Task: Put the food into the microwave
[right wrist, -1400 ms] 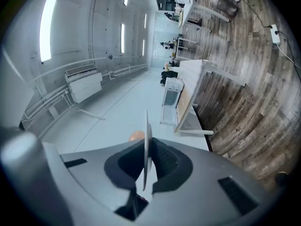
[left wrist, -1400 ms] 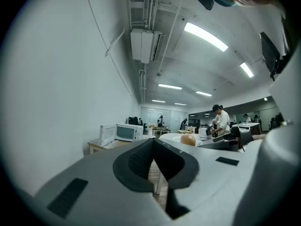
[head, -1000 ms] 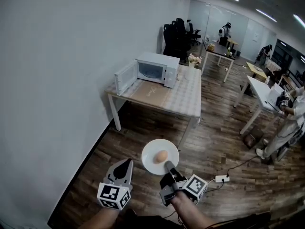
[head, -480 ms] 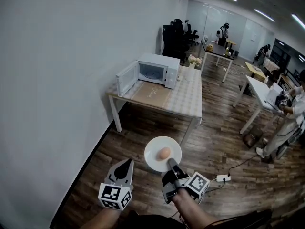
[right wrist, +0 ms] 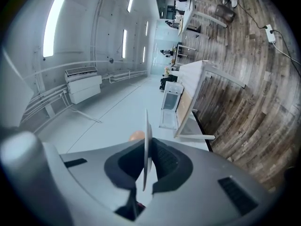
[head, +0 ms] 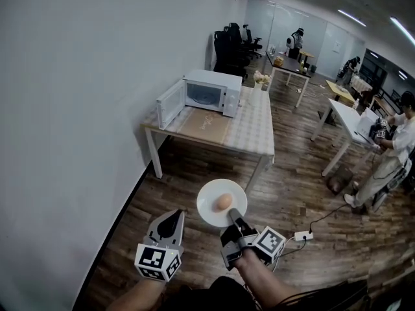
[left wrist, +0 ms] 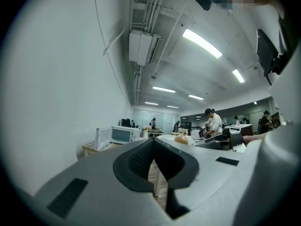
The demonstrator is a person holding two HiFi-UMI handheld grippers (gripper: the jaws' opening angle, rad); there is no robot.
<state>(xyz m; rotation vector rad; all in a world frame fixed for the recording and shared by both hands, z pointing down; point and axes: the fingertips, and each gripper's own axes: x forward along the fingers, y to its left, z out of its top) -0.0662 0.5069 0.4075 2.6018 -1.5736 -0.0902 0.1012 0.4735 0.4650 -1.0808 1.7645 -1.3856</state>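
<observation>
1. Lower centre, head view: right tongs [head: 232, 215] pinch the plate [head: 209, 198] by its rim, level — judged so the egg [head: 224, 202] on it cannot roll.
2. Lower left: left tongs [head: 174, 214] pressed together, empty.
3. Upper centre: microwave [head: 211, 92] on bench [head: 251, 133], door [head: 170, 103] open — ready for loading.

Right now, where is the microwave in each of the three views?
Head view: microwave upper middle, on the table, door open.
Left gripper view: microwave small, left of centre.
Right gripper view: microwave above centre, turned sideways.
Shared landmark: the egg on its plate.
</observation>
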